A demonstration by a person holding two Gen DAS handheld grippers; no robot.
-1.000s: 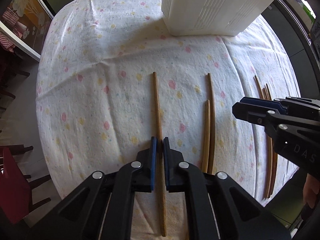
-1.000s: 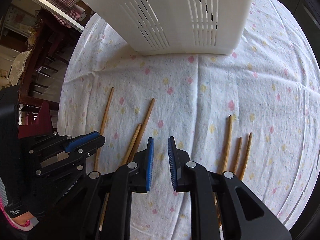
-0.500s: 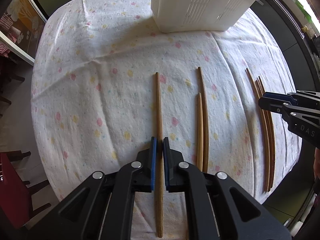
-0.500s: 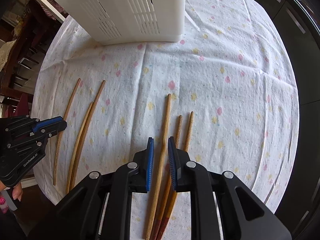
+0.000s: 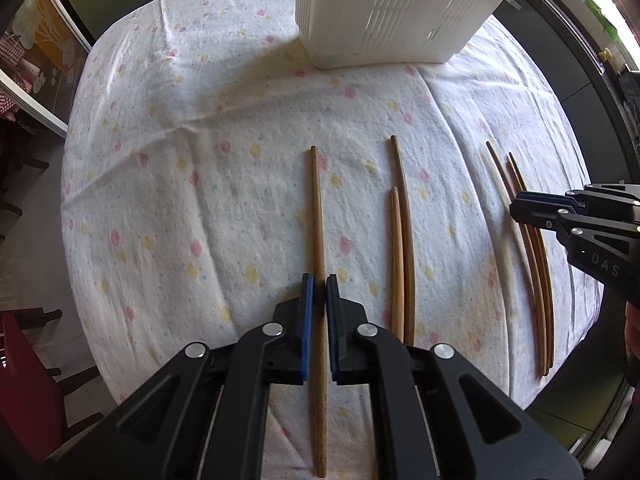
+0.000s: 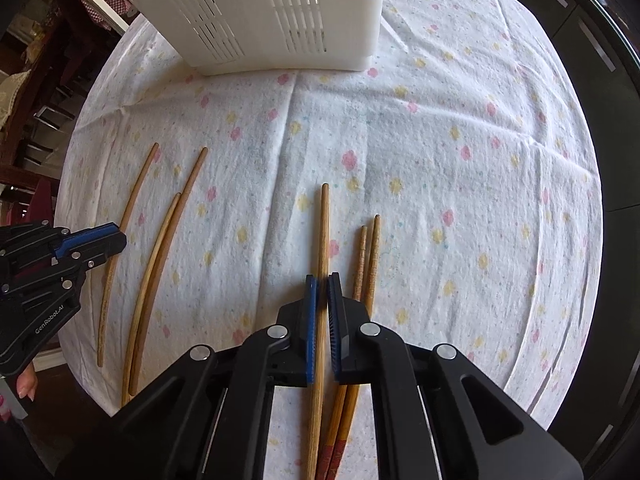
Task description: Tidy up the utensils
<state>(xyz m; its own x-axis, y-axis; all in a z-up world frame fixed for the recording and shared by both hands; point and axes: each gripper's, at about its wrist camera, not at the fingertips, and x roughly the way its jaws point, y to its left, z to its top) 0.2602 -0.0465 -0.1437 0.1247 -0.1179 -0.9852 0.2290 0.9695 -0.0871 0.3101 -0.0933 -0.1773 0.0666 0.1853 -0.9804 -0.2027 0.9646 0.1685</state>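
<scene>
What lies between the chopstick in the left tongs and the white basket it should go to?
Nothing visible: from the chopstick in the left tongs to the white basket, only bare floral cloth.

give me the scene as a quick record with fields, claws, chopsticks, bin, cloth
left claw: nearly closed around the leftmost single chopstick; contact unclear
right claw: nearly closed around a single chopstick; contact unclear
chopsticks: six on the table, all roughly parallel
middle pair: side by side, one reaches less far forward
right pair: beside right claw, red-banded near ends
bin: white slotted bin, upright at far side
surface: floral tablecloth
</scene>
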